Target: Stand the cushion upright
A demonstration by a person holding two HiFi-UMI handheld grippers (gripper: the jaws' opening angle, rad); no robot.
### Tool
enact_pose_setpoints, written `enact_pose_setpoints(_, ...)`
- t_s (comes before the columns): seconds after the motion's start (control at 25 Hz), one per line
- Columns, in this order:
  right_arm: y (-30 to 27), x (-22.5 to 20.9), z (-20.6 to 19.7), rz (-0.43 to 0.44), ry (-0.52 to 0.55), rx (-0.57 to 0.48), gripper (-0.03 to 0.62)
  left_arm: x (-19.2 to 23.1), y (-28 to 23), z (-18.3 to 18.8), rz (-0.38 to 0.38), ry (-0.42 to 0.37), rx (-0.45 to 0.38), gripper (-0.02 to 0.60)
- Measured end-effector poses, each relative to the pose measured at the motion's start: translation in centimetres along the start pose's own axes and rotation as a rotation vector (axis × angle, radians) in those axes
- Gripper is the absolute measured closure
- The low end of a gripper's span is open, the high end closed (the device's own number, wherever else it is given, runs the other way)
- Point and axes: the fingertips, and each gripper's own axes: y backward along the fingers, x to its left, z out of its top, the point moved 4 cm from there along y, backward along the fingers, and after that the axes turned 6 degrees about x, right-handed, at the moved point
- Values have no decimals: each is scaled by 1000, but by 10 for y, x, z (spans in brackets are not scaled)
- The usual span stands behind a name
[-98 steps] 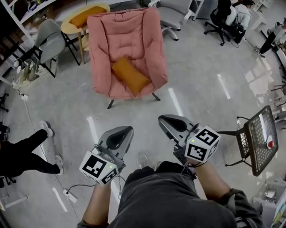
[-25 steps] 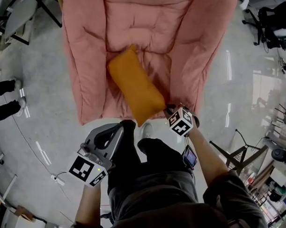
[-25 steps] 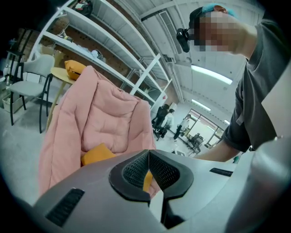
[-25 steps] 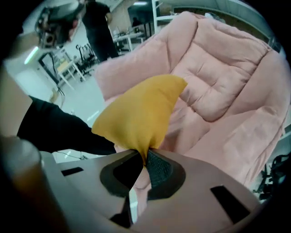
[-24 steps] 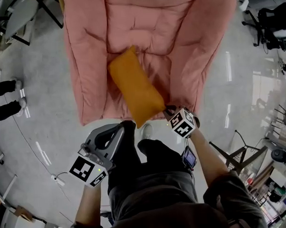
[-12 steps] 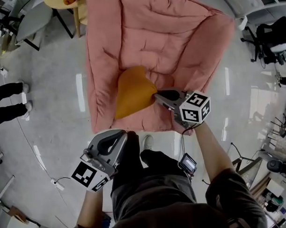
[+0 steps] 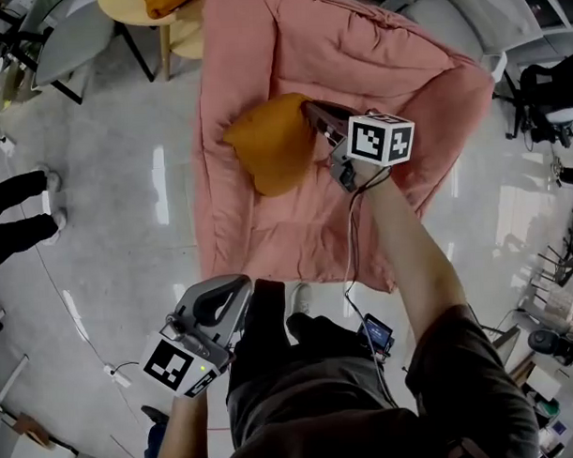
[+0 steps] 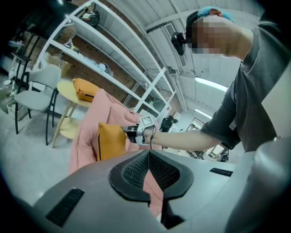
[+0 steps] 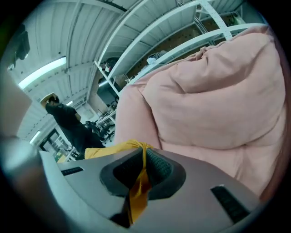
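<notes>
Orange cloth is pinched tight between the jaws of the right gripper point(image 9: 143, 157), and only the right gripper view shows this closely: a gathered corner of the cushion point(image 9: 136, 195) runs down the slot between the pads. The head view gives the wider grip. In it the right gripper point(image 7: 310, 110) reaches over the chair point(image 7: 384, 70) and holds the cushion point(image 7: 269, 144) by its corner, over the chair's seat towards its left arm.

The left gripper point(image 7: 240, 286) hangs low in front of the chair, well apart from it. Its own view shows its jaws pressed together with nothing between them point(image 8: 149, 157).

That same view alone gives the cushion side-on. There the cushion point(image 8: 110, 141) stands on edge against the pink padding point(image 8: 86, 127), with its long axis running up and down. A dark seam runs along the side away from the right gripper, and the held corner is the top one. From the head view the cushion looks like a foreshortened wedge.

By count there are two grippers, one pink chair and two orange cushions. The spare cushion point(image 8: 84, 88) lies on a round yellow counter point(image 8: 68, 86) behind the chair's left side, and one grey seat point(image 8: 41, 84) stands beyond that.
</notes>
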Motion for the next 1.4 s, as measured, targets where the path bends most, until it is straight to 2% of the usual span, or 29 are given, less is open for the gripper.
enact_pose_setpoints(0.24, -42, -25, 14, -78, -79, -17, 566, 26, -10, 3, -5, 15, 14, 571)
enact_pose_setpoints(0.4, -29, -21, 14, -82, -60, -15, 565, 26, -19, 5, -16, 7, 29, 571)
enact_pose_setpoints(0.44, -21, -22, 15, -87, -57, -22, 547, 24, -22, 6, -22, 3, 29, 571)
enact_pose_setpoints(0.48, -12, -24, 17, -91, -58, -33, 438, 21, -25, 7, -28, -2, 30, 571)
enact_pose_setpoints(0.52, -4, -26, 20, -91, -59, -44, 408, 18, -27, 8, -34, -6, 30, 571)
enact_pose_setpoints(0.72, 45, -2, 30, -50, 16, -99, 410, -8, -34, 9, -55, -38, 29, 571)
enact_pose_setpoints(0.88, 101, 34, 16, -1, 23, -155, 417, -36, -33, 12, -60, -75, 18, 571)
enact_pose_setpoints(1.08, 188, 82, -11, 31, 50, -207, 530, -81, -31, 23, -57, -126, -14, 571)
enact_pose_setpoints(1.24, 254, 116, -26, 33, 104, -258, 559, -115, -28, 31, -50, -189, -37, 571)
enact_pose_setpoints(1.4, 309, 150, -43, 41, 150, -264, 571, -156, -21, 36, -40, -211, -52, 571)
